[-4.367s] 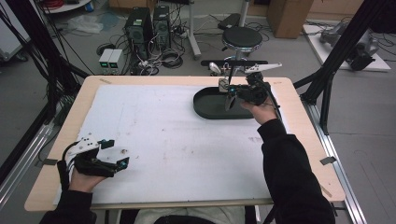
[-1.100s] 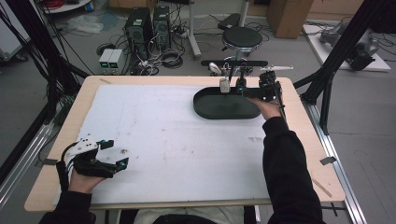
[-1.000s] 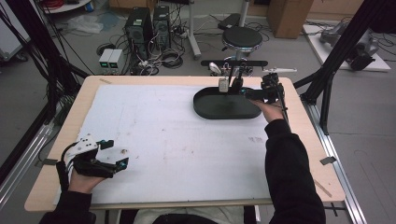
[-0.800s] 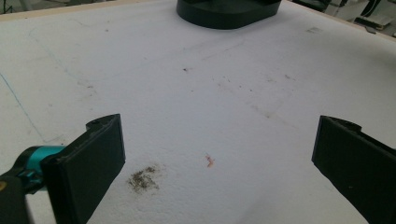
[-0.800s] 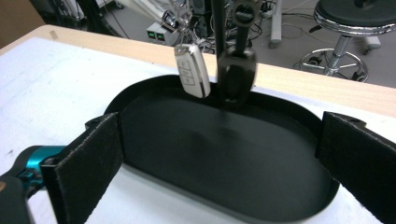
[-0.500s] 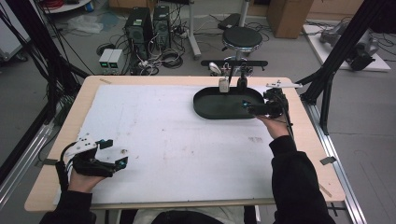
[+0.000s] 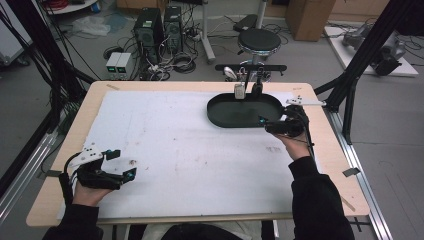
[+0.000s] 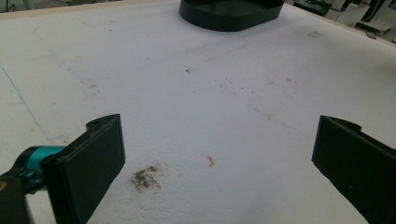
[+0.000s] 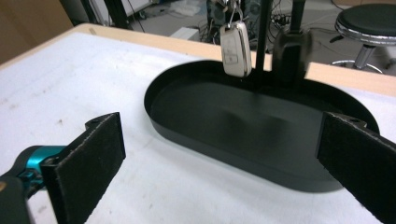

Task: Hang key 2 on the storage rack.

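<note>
Key fobs, two of them, hang above the far rim of one black oval tray (image 9: pixel 196 126): a silver key fob (image 9: pixel 235 46) and a black key fob (image 9: pixel 290 56), both suspended from a black rack (image 7: pixel 250 67). Just short of the tray's right end, the right gripper (image 7: pixel 272 125) is held with its jaws spread wide and nothing between them, pointing across the tray. At the table's near left corner, well apart from the tray, the left gripper (image 7: pixel 117 165) also has its jaws parted and empty over the stained white table cover (image 7: pixel 175 145). One round black stool (image 7: pixel 259 40) stands behind the table.
</note>
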Demonstrator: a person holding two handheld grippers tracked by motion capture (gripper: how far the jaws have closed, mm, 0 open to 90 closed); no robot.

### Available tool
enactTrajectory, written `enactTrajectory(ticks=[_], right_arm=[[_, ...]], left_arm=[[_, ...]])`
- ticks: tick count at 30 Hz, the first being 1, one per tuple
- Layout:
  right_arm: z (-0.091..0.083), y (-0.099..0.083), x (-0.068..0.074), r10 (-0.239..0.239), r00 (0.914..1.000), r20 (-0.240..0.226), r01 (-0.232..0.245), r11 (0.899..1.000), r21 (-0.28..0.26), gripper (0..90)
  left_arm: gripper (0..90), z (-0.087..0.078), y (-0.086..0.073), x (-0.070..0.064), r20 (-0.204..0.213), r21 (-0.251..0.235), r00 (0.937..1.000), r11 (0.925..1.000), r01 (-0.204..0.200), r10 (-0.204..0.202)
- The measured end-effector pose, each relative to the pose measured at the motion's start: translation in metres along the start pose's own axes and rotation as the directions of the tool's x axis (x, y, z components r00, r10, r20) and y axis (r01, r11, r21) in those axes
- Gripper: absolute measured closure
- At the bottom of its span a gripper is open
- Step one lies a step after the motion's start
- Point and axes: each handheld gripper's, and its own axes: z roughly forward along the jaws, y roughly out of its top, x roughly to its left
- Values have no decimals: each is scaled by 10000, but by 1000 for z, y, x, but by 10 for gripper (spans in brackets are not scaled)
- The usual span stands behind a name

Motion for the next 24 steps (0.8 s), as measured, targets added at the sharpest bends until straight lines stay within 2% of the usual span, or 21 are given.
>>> enactTrajectory(ticks=[2, 8, 24], right_arm=[[-1, -3, 0, -24, 10000, 35, 24, 10000, 67, 8], [-4, -15, -6, 288, 9996, -9, -288, 9995, 110, 7], [-28, -49, -18, 519, 9985, 187, -523, 9984, 216, 8]], left_arm=[[30, 0, 0, 0, 14, -6, 10000, 10000, 6, -6], [30, 0, -1, -1, -3, -46, 10000, 10000, 20, -20], [30, -3, -1, -1, -114, -75, 9999, 9999, 126, -127]])
